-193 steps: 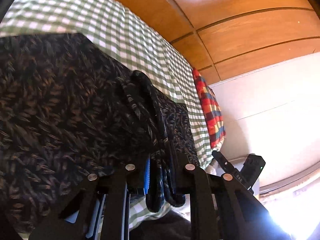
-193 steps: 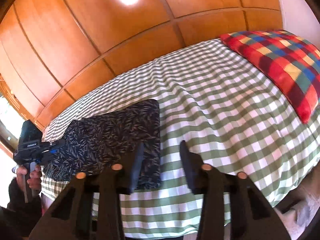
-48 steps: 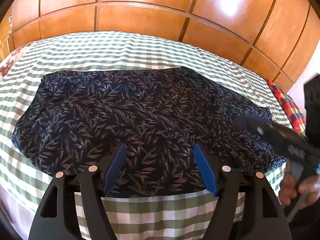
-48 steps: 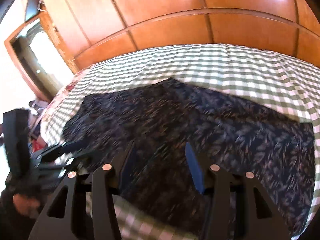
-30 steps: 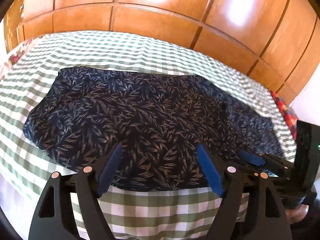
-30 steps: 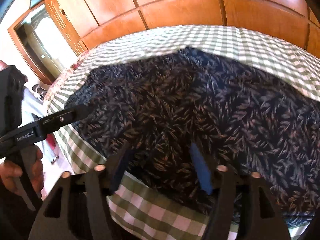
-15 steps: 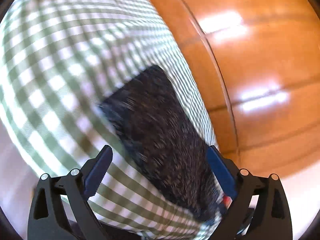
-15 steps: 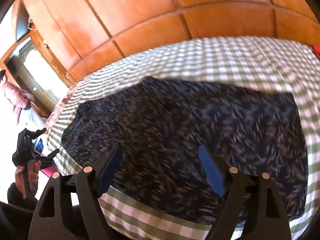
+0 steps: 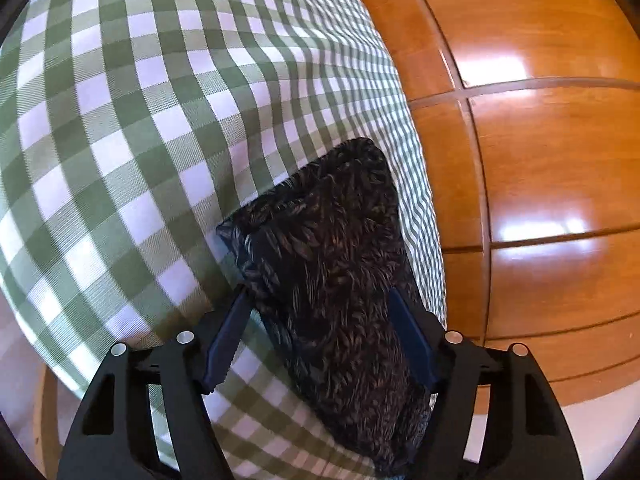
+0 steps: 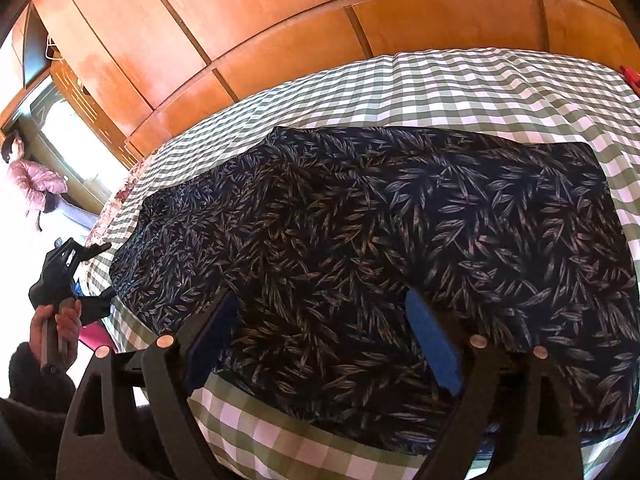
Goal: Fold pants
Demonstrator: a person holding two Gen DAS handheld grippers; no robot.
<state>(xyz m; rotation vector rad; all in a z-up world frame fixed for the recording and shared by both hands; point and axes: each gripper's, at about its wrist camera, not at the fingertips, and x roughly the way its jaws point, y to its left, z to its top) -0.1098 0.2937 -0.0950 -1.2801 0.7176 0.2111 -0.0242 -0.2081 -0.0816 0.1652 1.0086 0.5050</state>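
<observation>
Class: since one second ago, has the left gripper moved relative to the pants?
Yes. The left gripper has swung to the end of the pants, viewing them lengthwise beside the wooden wall.

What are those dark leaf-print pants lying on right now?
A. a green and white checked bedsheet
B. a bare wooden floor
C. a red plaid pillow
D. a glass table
A: the pants lie spread flat on the green and white checked bedsheet, whose squares show all round the dark fabric in both wrist views, with wooden panels behind the bed.
</observation>
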